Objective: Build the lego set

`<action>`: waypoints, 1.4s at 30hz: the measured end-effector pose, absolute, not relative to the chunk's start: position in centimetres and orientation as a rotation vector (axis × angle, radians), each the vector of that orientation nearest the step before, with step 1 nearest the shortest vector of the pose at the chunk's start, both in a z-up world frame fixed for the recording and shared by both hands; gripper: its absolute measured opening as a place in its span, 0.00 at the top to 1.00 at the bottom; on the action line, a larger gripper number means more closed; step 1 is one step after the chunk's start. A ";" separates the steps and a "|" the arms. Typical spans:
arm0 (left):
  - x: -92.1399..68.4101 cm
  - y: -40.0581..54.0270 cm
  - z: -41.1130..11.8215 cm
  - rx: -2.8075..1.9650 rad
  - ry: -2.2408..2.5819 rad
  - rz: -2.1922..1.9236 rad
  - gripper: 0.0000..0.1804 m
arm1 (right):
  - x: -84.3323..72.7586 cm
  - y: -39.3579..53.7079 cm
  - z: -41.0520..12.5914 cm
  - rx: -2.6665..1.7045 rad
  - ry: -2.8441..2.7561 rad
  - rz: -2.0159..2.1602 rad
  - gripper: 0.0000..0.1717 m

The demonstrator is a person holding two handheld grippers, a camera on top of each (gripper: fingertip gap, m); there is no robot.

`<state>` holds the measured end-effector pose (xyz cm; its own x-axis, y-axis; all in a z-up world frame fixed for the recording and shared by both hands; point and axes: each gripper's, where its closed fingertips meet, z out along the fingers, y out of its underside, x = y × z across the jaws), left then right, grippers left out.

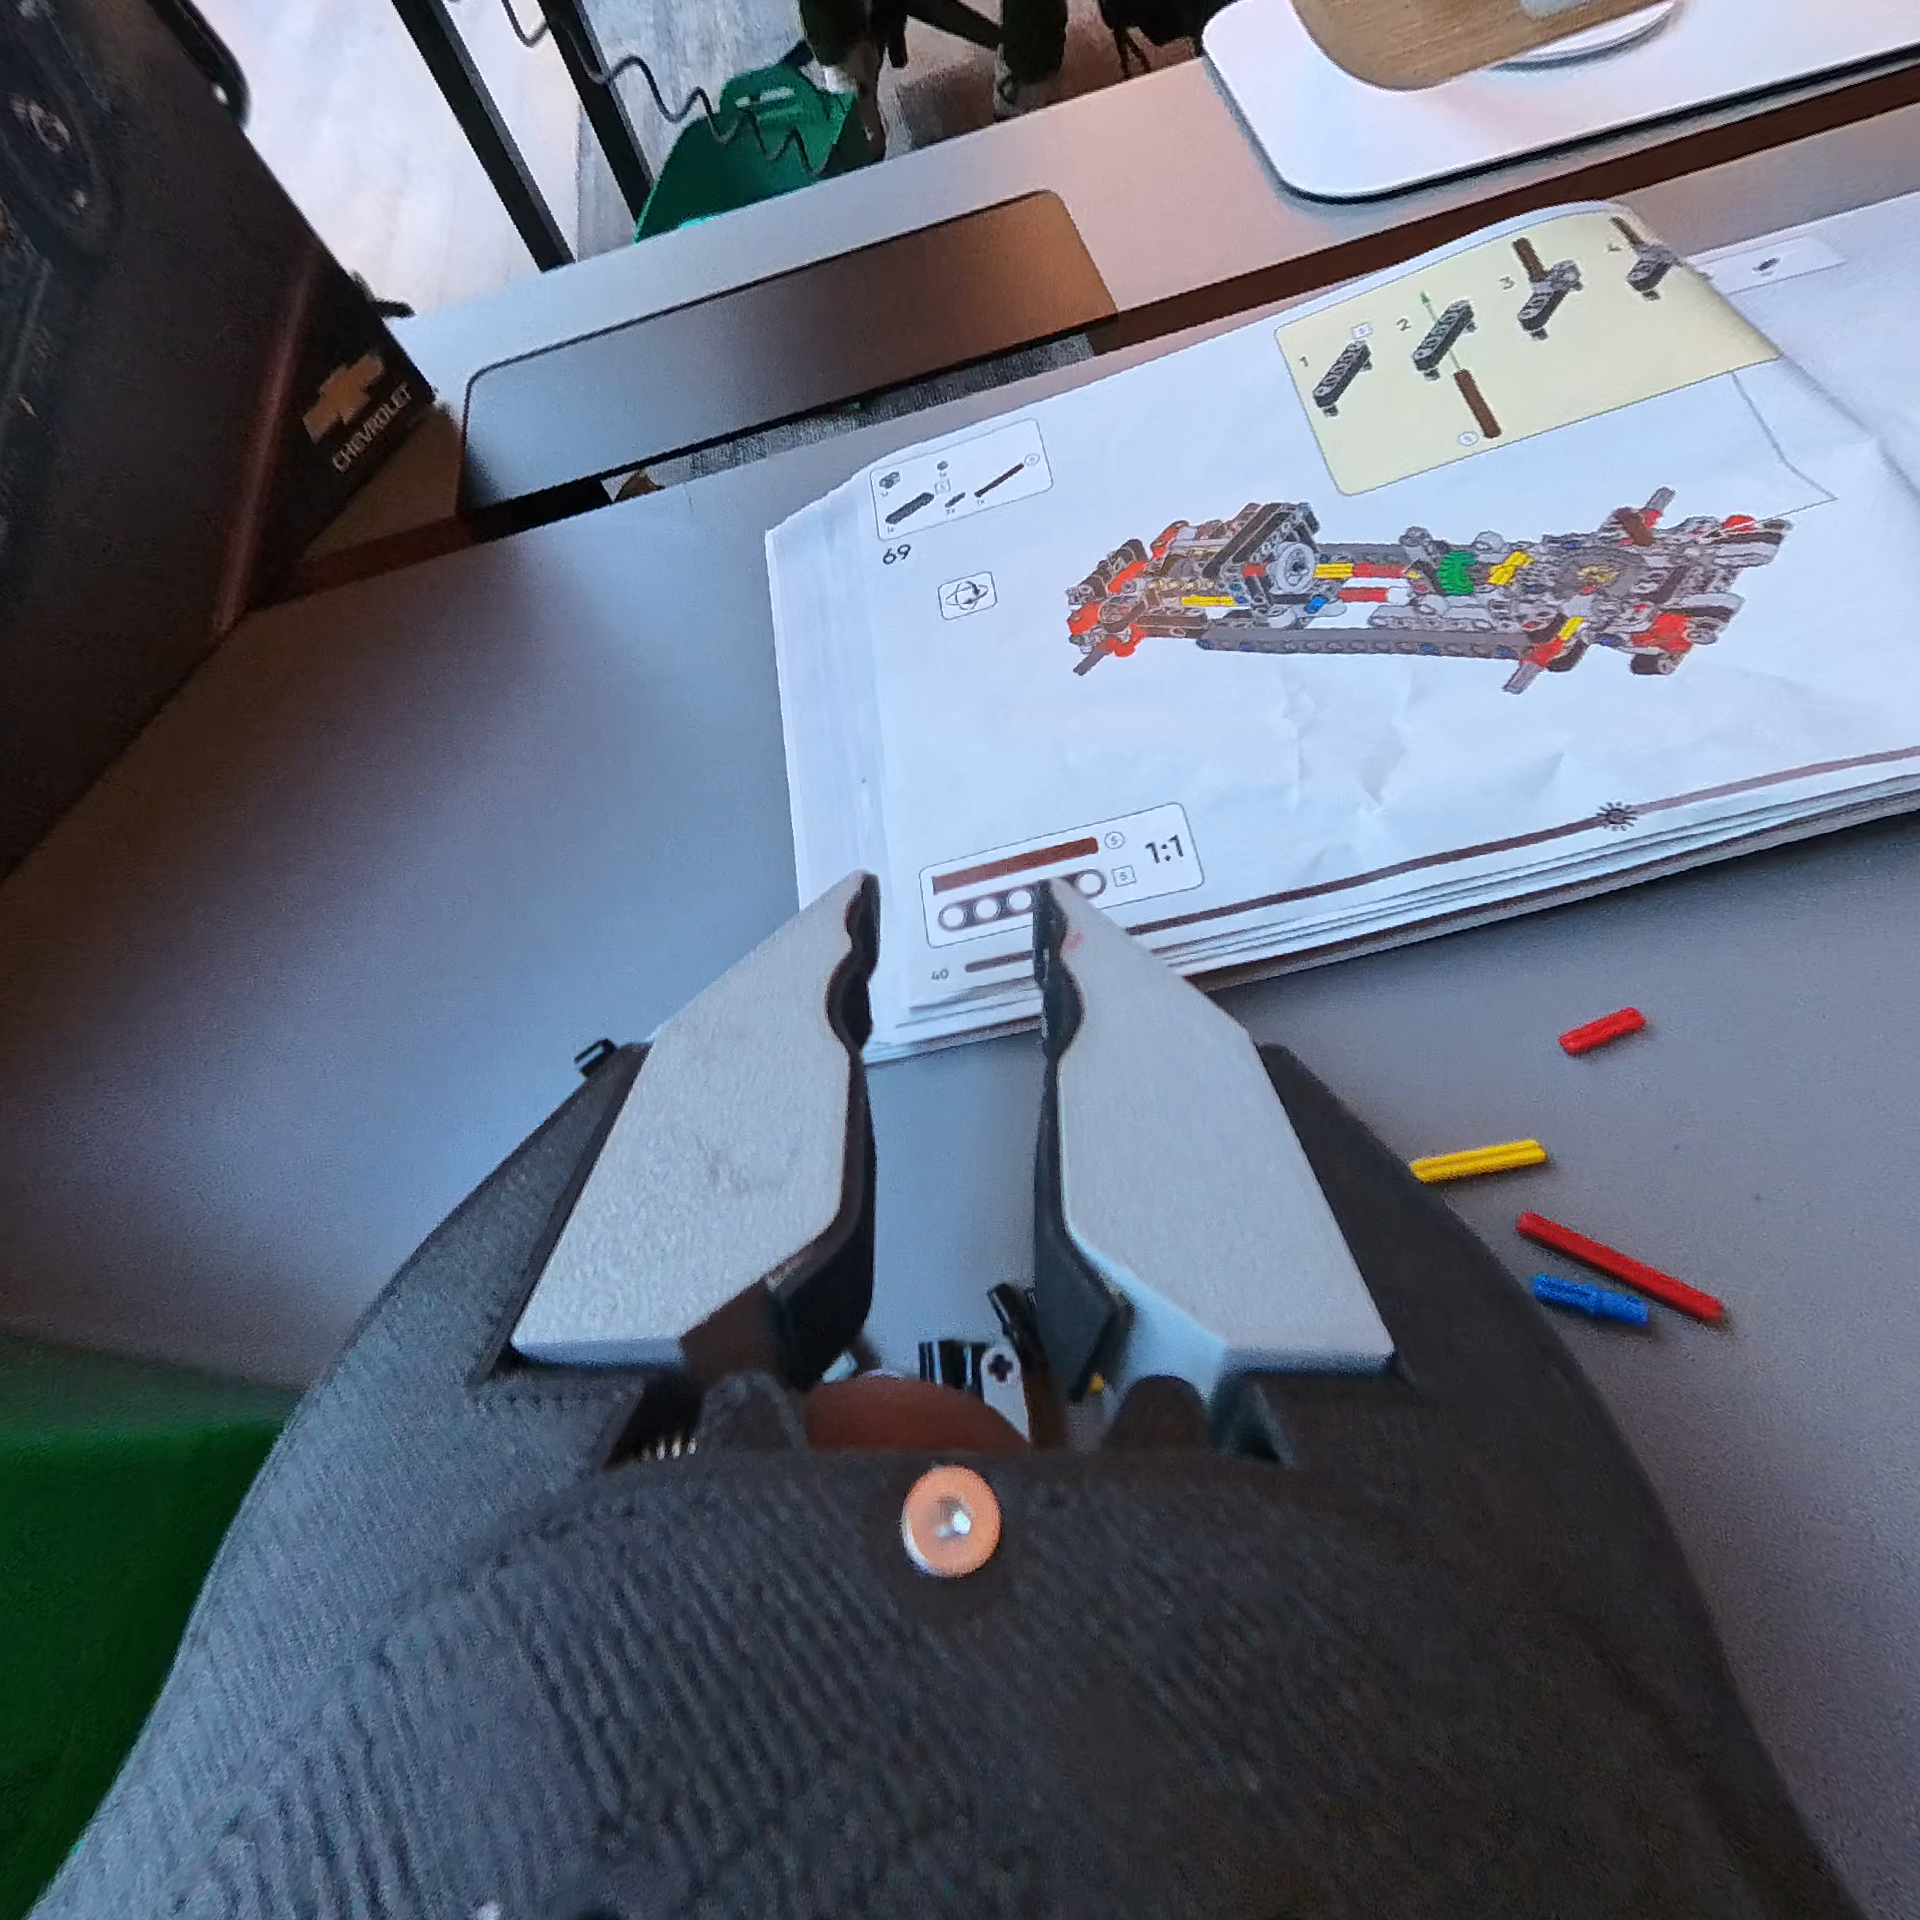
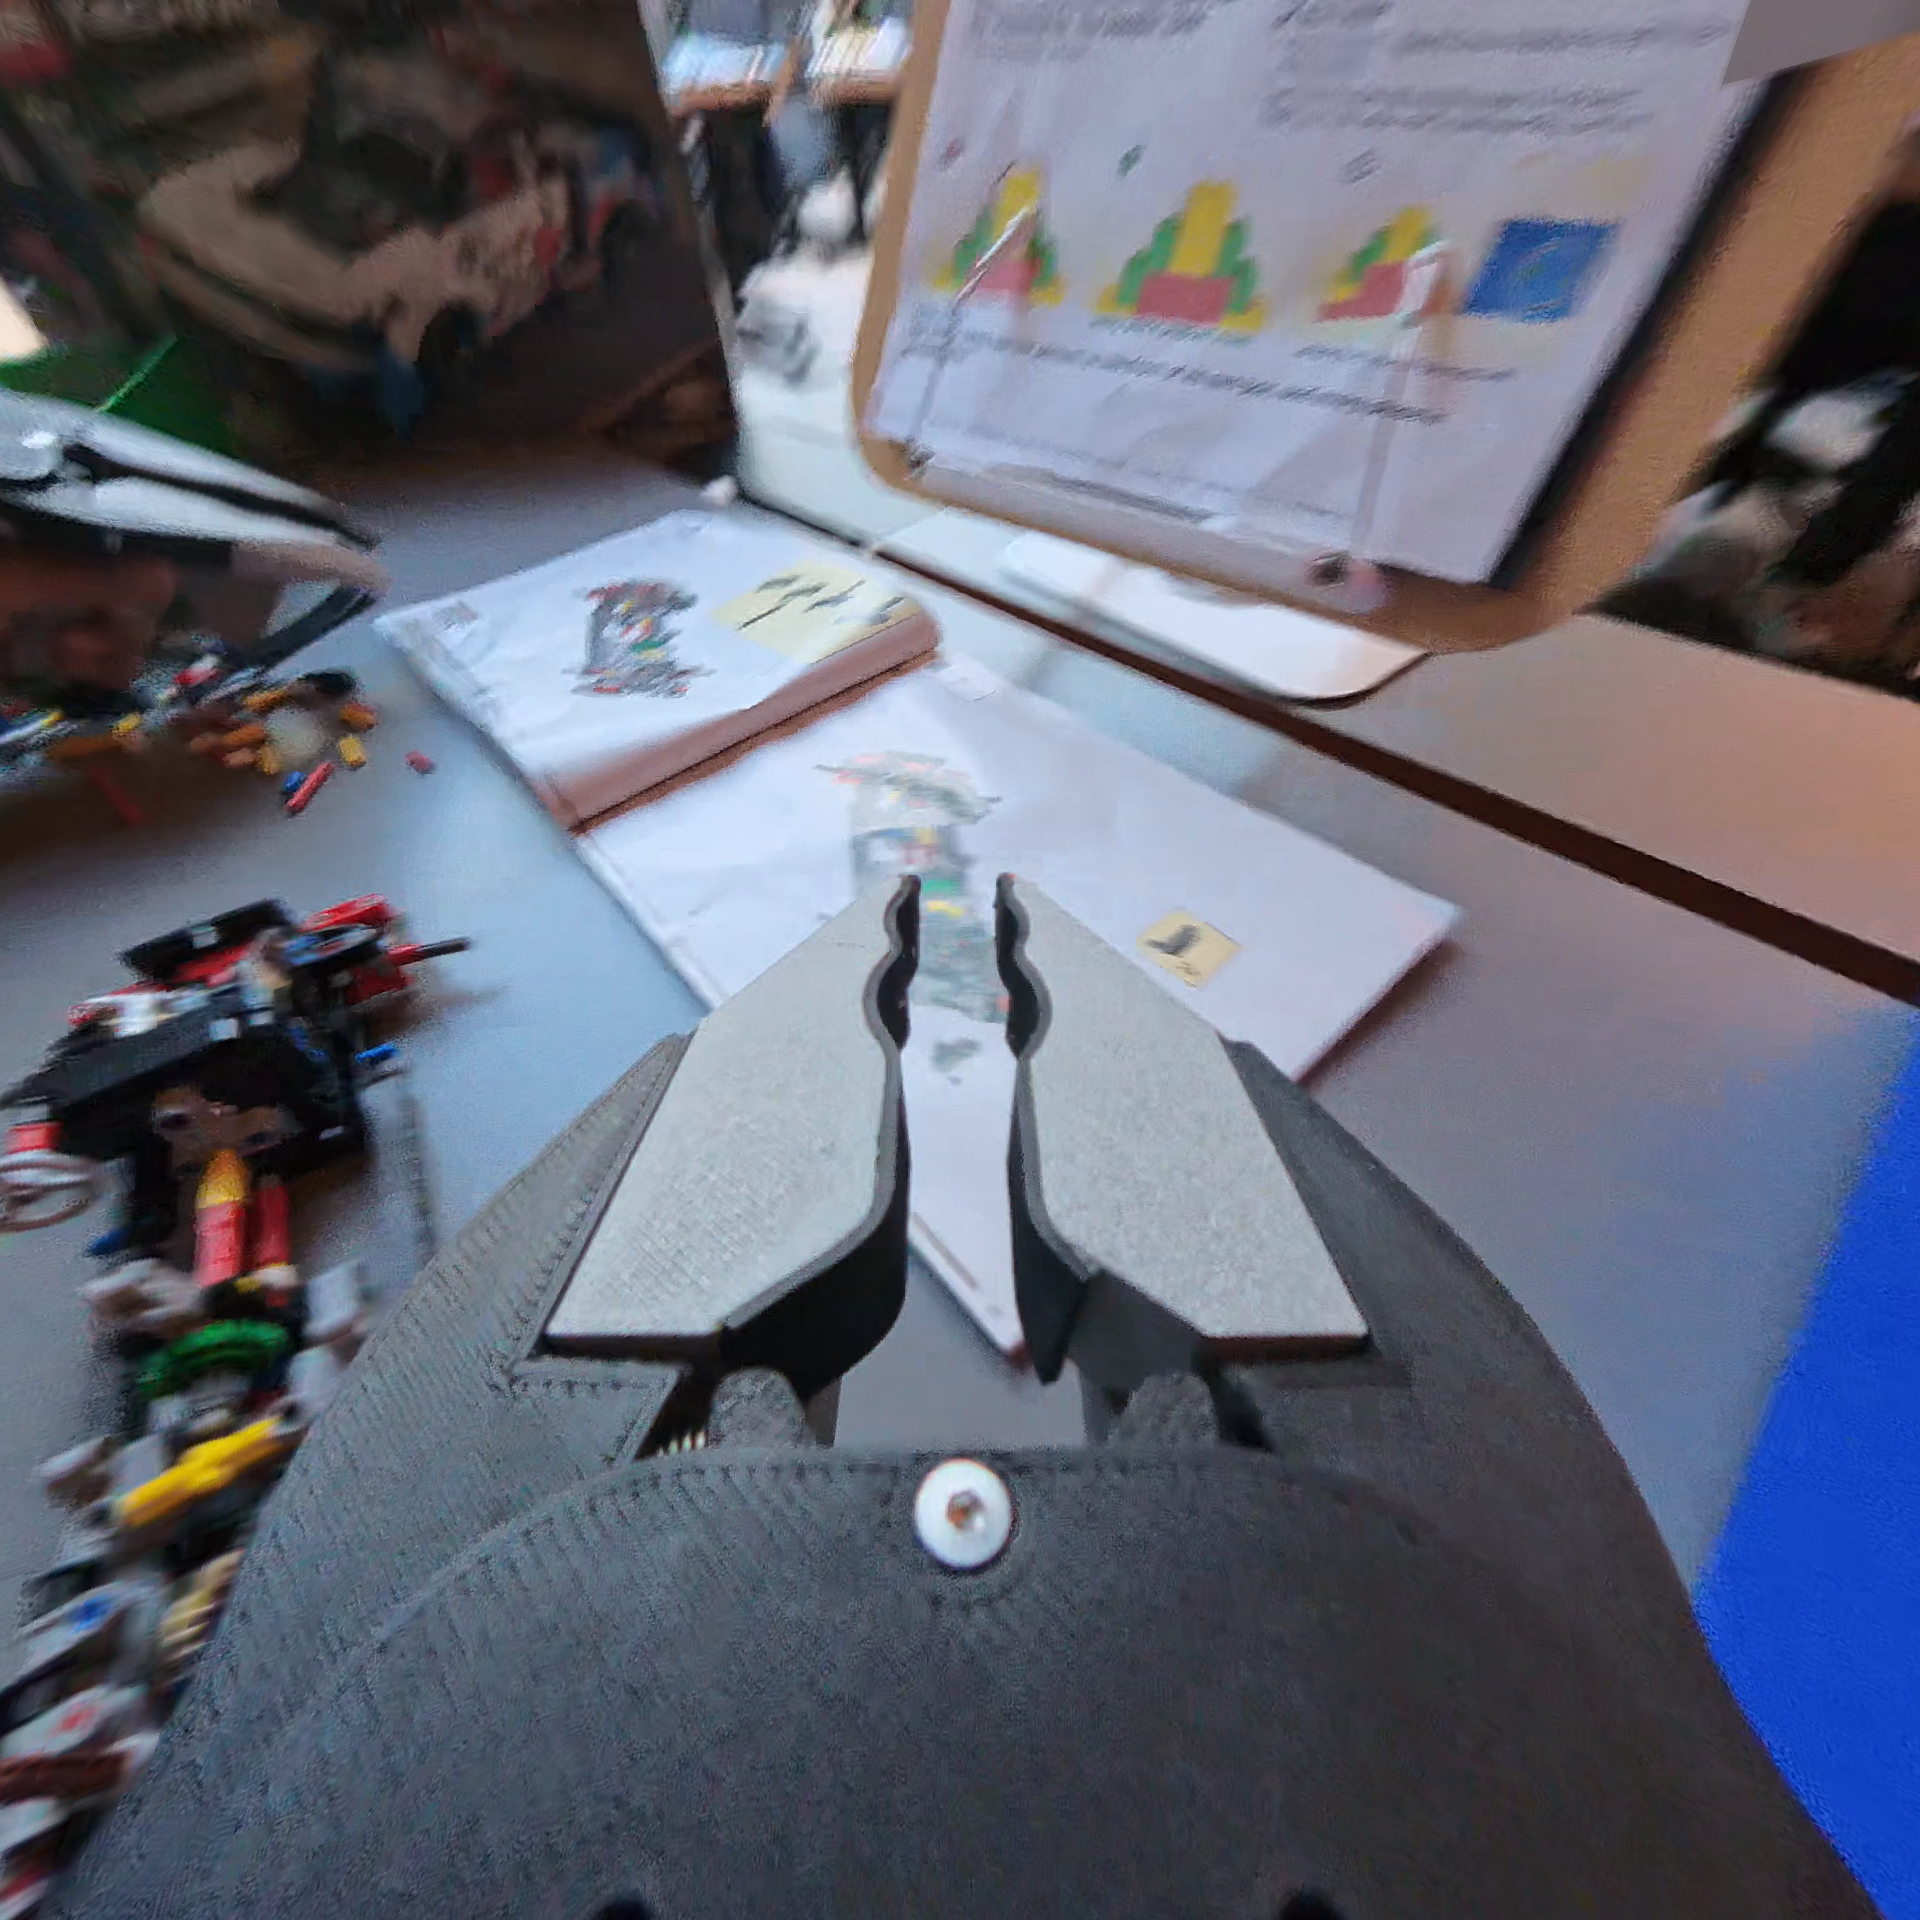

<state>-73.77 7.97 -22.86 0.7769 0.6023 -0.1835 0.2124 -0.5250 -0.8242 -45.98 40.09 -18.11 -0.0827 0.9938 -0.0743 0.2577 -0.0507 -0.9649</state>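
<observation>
Nearest, we see the left hand-held gripper (image 1: 951, 904) with fingers apart, gripping nothing, over the booklet (image 1: 1351, 748) corner. The right hand-held gripper (image 2: 956, 899), slightly apart, is empty too. Loose pins (image 1: 1475, 1161) lie on the tabletop (image 1: 416, 935); the brick model (image 2: 208, 1039) lies untouched.

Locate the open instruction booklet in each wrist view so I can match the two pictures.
Left wrist view: the booklet fills the upper right, lying flat on the grey table, just beyond the open, empty jaws of the left gripper.
Right wrist view: the booklet spreads across the centre, both pages visible, under and beyond the open right gripper.
Shared landmark: the pale yellow inset panel on the booklet's page.
</observation>
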 end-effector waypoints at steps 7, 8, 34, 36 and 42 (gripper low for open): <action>-74.1 8.1 -22.7 -2.087 -0.585 0.633 0.85 | -45.6 43.6 -17.2 -1.362 -1.277 1.096 0.86; -74.0 8.1 -22.5 -2.081 -0.579 0.645 0.85 | -45.7 43.2 -17.6 -1.369 -1.307 1.118 0.86; -72.4 9.3 -21.6 -2.060 -0.464 0.716 0.86 | -46.8 42.0 -19.8 -1.407 -1.412 1.140 0.87; -72.6 9.1 -21.5 -2.056 -0.450 0.742 0.87 | -47.0 42.2 -19.6 -1.411 -1.394 1.152 0.87; -73.3 8.5 -21.5 -2.044 -0.479 0.749 0.87 | -47.0 42.4 -19.2 -1.412 -1.354 1.208 0.87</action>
<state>-73.29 8.51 -21.48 0.7434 0.5835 -0.3269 0.0518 -0.5375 -0.8417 -47.01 42.42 -19.24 -0.0375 0.9945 -0.0981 0.2102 -0.0881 -0.9737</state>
